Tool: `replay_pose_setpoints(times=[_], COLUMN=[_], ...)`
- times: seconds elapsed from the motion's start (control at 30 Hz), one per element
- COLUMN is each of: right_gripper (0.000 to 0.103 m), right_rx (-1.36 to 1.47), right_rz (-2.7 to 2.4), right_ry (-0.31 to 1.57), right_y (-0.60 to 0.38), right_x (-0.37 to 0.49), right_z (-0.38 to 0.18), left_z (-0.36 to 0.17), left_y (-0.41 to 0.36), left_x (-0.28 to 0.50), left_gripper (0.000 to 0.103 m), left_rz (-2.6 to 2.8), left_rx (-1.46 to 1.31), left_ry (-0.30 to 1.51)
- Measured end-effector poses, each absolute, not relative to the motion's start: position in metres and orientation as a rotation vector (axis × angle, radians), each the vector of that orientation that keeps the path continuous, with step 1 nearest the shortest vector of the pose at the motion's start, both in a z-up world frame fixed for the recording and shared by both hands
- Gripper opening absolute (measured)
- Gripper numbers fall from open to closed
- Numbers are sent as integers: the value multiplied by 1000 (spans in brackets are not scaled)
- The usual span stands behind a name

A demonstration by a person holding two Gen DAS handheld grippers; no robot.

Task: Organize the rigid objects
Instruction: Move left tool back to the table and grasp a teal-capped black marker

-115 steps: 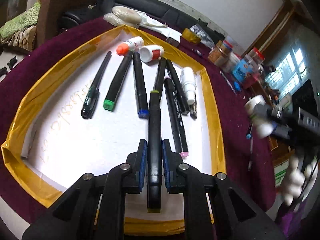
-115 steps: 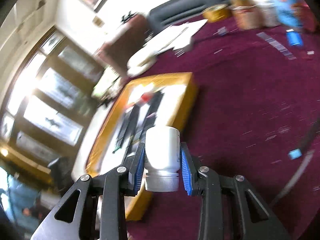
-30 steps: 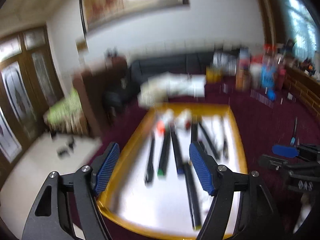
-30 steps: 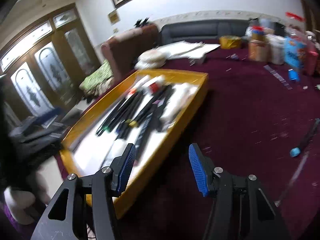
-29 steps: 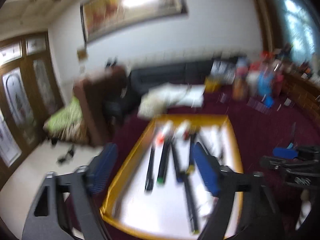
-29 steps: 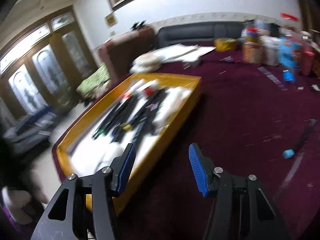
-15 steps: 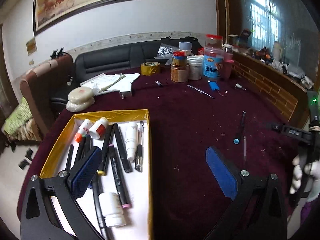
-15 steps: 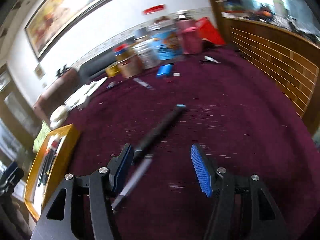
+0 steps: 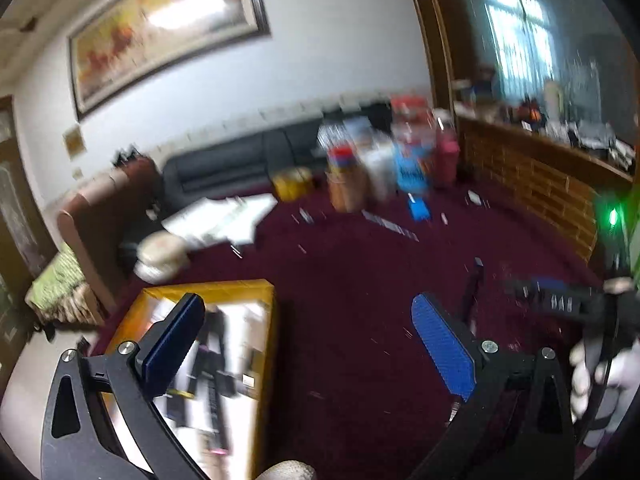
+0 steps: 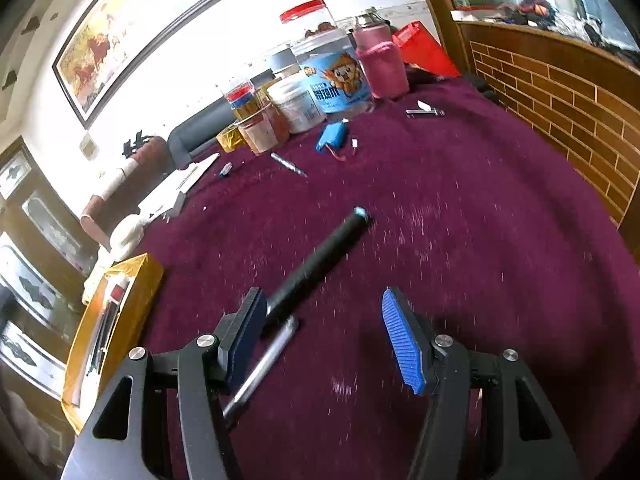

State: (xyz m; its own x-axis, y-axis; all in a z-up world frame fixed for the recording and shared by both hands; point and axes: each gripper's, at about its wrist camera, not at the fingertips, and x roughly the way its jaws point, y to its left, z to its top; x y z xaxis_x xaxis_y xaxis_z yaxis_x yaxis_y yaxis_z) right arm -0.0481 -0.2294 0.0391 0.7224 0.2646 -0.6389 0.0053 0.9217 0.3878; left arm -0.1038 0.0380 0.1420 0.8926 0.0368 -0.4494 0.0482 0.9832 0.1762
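Observation:
A black marker with a light blue end [image 10: 320, 256] lies on the maroon tablecloth [image 10: 460, 208], with a thinner silver pen [image 10: 262, 364] at its near end. My right gripper [image 10: 324, 340] is open and empty just above them; its left finger overlaps the marker's near end. My left gripper [image 9: 308, 348] is open and empty, held above the table. The yellow-rimmed tray [image 9: 262, 344] holding several markers sits under its left finger, blurred. The tray [image 10: 132, 292] also shows at the left of the right wrist view. The marker [image 9: 472, 284] and the right gripper [image 9: 560, 300] show in the left wrist view.
Jars, tubs and a pink flask [image 10: 380, 64] stand at the table's far side. A blue battery pack [image 10: 332, 136], a small metal piece [image 10: 424, 111] and another pen [image 10: 288, 164] lie on the cloth. A brick-faced ledge [image 10: 560, 92] runs along the right.
Both grippers let go of their objects in the tray and swung right. My right gripper has come closer to the black marker on the cloth.

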Motion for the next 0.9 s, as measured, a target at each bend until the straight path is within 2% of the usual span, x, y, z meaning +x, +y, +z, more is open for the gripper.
replay_pose_setpoints(times=[0.23, 0.43, 0.9], right_gripper=[56, 56, 56], right_rx=[387, 419, 420], right_rz=[107, 119, 133], right_ry=[712, 714, 739], right_y=[-246, -254, -253], right_x=[-37, -35, -33], right_z=[24, 20, 15], left_z=[101, 88, 75], left_y=[-5, -30, -35], left_x=[-61, -63, -49], left_gripper=[103, 103, 103], left_rz=[-27, 38, 23], left_rx=[157, 250, 290], left_ry=[699, 702, 762])
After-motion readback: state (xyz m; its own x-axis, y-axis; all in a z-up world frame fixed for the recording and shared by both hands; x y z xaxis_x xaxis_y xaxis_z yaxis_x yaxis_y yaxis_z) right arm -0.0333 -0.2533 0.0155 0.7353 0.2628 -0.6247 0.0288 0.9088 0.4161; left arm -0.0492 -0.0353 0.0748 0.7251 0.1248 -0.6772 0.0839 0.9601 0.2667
